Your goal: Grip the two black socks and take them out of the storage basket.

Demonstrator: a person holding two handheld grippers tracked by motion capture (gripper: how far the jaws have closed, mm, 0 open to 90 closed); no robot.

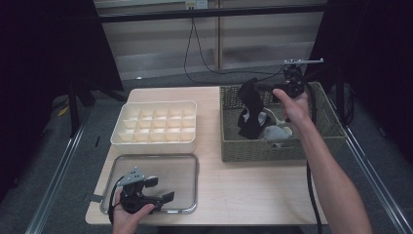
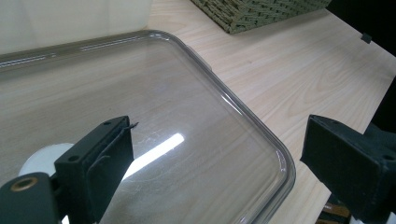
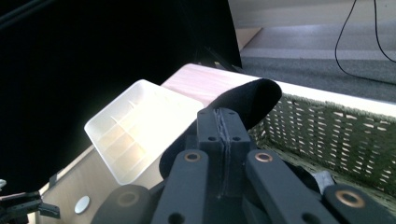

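Observation:
A black sock (image 1: pixel 251 109) hangs above the woven basket (image 1: pixel 243 146), its lower end among the clothes inside. My right gripper (image 1: pixel 259 88) is shut on the sock's top edge, held up over the basket. In the right gripper view the jaws (image 3: pixel 225 122) press together with the black sock (image 3: pixel 254 98) bulging past them. My left gripper (image 1: pixel 162 189) rests low at the table's front left, open over a clear shallow tray (image 1: pixel 191 168). In the left gripper view its jaws (image 2: pixel 219 140) stand wide apart with nothing between them, above the clear tray (image 2: pixel 264 133).
A white divided box (image 1: pixel 156 124) sits behind the clear tray, and is also seen as the white box (image 3: pixel 135 123) from the right gripper. Grey and white socks (image 1: pixel 275 131) lie in the basket (image 3: pixel 336 135). Bare wood lies between tray and basket. A cable trails off the table's back.

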